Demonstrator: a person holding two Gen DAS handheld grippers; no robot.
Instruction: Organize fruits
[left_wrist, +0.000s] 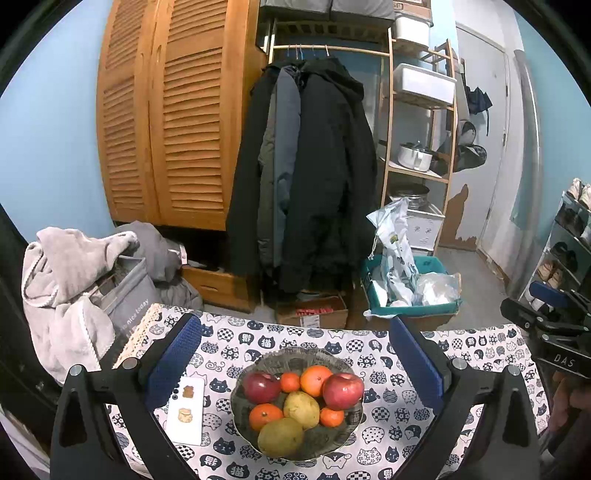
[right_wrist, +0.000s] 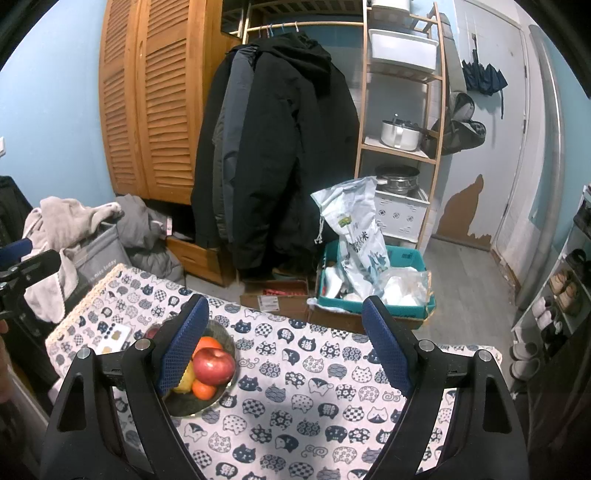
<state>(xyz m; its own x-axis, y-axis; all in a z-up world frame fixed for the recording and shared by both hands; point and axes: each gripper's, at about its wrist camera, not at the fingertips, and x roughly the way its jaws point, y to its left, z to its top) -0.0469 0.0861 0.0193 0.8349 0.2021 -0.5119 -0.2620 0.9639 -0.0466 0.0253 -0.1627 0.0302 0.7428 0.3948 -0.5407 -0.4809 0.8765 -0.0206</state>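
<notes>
On the cat-print tabletop (left_wrist: 480, 354), toward its left edge, the fruit bowl (left_wrist: 295, 360) holds apples, oranges and pears beside a white phone (left_wrist: 185, 410), while the left gripper (left_wrist: 295, 369) and right gripper (right_wrist: 286, 343) hover with fingers spread wide, gripping nothing.

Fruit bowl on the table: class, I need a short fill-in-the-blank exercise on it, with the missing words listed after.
1. The bowl holds ____ red apples.
2. The white phone lies to the ____ of the bowl in the left wrist view.
3. The tablecloth is printed with ____ faces.
4. Both the left gripper and right gripper hold ____.

Missing words: two; left; cat; nothing
</notes>
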